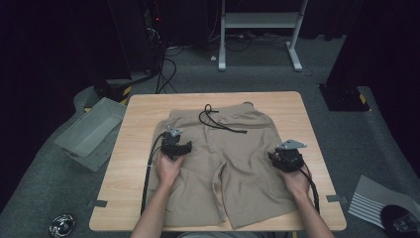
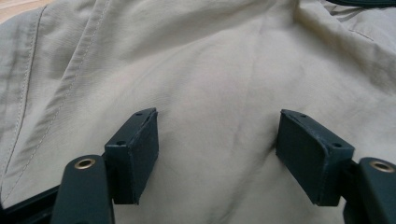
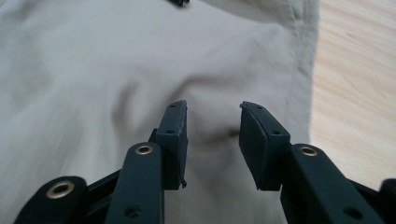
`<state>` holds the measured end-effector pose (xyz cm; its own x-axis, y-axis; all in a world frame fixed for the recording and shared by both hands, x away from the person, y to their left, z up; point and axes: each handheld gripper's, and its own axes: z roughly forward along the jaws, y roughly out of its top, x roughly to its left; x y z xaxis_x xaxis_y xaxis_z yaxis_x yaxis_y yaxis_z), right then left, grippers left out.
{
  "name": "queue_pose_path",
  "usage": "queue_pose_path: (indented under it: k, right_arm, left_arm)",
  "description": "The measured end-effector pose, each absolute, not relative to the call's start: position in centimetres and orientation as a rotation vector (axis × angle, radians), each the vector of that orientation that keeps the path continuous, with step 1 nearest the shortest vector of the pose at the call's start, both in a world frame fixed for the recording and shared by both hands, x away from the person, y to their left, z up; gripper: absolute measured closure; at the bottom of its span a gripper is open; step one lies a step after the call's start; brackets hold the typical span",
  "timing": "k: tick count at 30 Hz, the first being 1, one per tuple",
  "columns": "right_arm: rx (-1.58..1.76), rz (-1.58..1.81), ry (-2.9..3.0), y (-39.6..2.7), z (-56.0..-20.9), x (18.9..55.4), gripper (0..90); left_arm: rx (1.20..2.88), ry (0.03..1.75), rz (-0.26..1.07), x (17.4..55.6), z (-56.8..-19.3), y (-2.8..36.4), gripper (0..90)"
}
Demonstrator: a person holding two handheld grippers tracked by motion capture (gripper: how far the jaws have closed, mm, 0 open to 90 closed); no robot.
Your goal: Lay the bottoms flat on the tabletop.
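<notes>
Both grippers, left gripper (image 1: 175, 147) at 9 o'clock and right gripper (image 1: 287, 159) at 3 o'clock, press spread jaws onto the khaki shorts (image 1: 223, 158) lying flat mid-table (image 1: 297, 106). Probably a pinch precedes folding; next, jaws must close on fabric.

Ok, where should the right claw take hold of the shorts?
Probably the outer side seam of the shorts, just beside the right claw. The fabric lies flat on the table, so come from above, open jaws straddling the seam edge.

dim rm, grey carpet (image 1: 341, 134), white frame (image 1: 260, 22)
</notes>
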<state>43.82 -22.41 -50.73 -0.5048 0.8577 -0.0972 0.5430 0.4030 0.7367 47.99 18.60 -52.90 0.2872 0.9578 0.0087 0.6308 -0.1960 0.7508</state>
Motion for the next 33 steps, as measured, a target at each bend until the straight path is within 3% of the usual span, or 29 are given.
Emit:
queue_pose_path:
  k: [5, 15, 23, 33]
  right_arm:
    - [1.237, 0.880, 2.236, -21.9, -51.9, 44.9, 59.1]
    - [1.185, 0.902, 2.270, -22.8, -51.9, 41.1, 57.2]
    - [1.117, 0.925, 2.257, -20.2, -52.2, 42.9, 50.9]
    - [1.228, 0.966, 2.244, -21.0, -52.4, 44.9, 42.8]
  left_arm:
    - [1.915, 1.419, 0.652, 48.0, -52.9, 18.6, 30.0]
    - [1.924, 1.404, 0.648, 48.0, -52.9, 18.5, 30.2]
    - [1.936, 1.374, 0.635, 48.5, -52.9, 18.5, 30.2]
    - [2.007, 1.358, 0.564, 51.4, -52.2, 18.5, 32.7]
